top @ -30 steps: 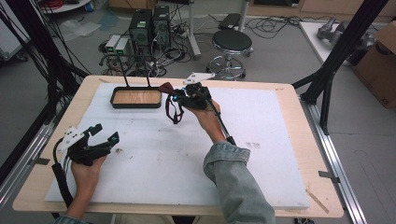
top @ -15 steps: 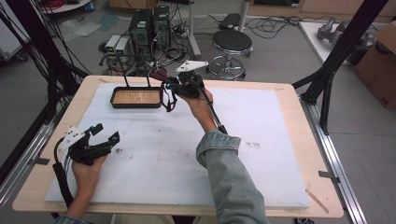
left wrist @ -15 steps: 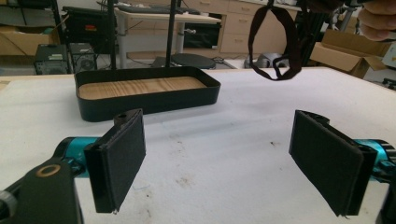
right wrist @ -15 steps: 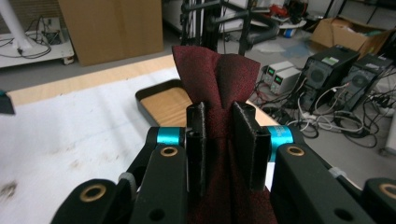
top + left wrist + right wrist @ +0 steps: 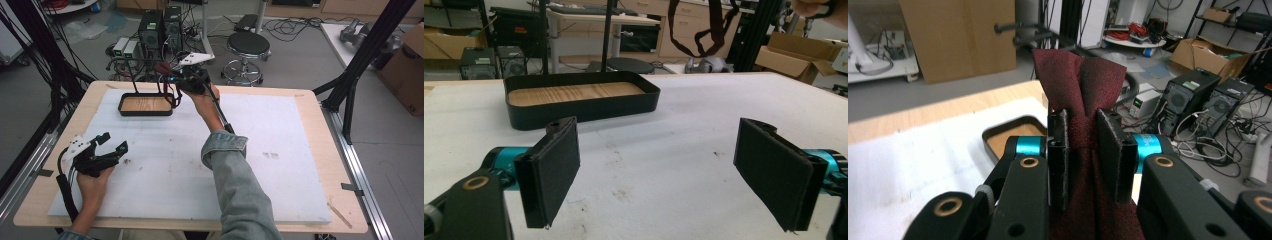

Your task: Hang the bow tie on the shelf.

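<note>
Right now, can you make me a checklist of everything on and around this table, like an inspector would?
Surface: white mat on a wooden table, with small dark smudges.
Job's things: black tray with a wood-look bottom, nothing in it, at the far left of the mat; dark red cloth pinched by the right gripper.
Clutter: nothing seen on the mat besides the tray.
Grippers: left gripper low over the near left of the mat, fingers wide apart, holding nothing; right gripper raised beside the tray's far right corner, shut on the cloth.
Cables: black cable trails from the left gripper.
Surroundings: stool, computers, cardboard boxes, floor wires.
</note>
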`<state>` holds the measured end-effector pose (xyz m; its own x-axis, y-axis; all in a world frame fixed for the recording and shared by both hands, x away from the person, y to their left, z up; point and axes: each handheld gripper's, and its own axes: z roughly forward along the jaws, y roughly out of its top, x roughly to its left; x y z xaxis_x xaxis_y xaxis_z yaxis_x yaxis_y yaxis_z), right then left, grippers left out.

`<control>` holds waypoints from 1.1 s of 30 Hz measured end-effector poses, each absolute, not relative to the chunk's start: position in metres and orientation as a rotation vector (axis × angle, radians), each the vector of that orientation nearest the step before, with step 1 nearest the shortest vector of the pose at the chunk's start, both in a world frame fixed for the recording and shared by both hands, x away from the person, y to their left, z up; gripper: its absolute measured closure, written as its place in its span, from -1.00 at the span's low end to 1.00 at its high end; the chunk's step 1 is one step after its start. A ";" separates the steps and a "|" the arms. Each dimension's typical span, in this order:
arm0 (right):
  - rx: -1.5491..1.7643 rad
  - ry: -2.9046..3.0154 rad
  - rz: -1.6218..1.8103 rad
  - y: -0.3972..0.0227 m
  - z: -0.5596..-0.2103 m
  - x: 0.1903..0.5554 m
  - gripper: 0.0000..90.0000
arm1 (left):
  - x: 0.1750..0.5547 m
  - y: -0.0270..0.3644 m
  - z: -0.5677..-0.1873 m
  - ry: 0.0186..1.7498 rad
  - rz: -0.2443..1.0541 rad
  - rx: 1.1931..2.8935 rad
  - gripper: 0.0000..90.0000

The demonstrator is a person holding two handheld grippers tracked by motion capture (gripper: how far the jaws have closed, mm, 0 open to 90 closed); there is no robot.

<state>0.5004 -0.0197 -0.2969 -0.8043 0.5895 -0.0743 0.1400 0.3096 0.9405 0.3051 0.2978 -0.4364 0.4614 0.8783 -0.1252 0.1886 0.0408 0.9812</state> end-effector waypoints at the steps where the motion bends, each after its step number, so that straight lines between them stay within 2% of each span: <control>1: 0.653 2.172 1.503 -0.018 -0.295 0.502 0.68 | 0.305 0.298 -0.437 0.995 0.691 1.462 -0.58; 12: 0.610 2.179 1.440 0.010 -0.281 0.517 0.67 | 0.305 0.297 -0.437 0.996 0.683 1.464 -0.58; 33: 0.684 2.140 1.374 0.011 -0.289 0.537 0.67 | 0.306 0.297 -0.437 0.988 0.673 1.469 -0.57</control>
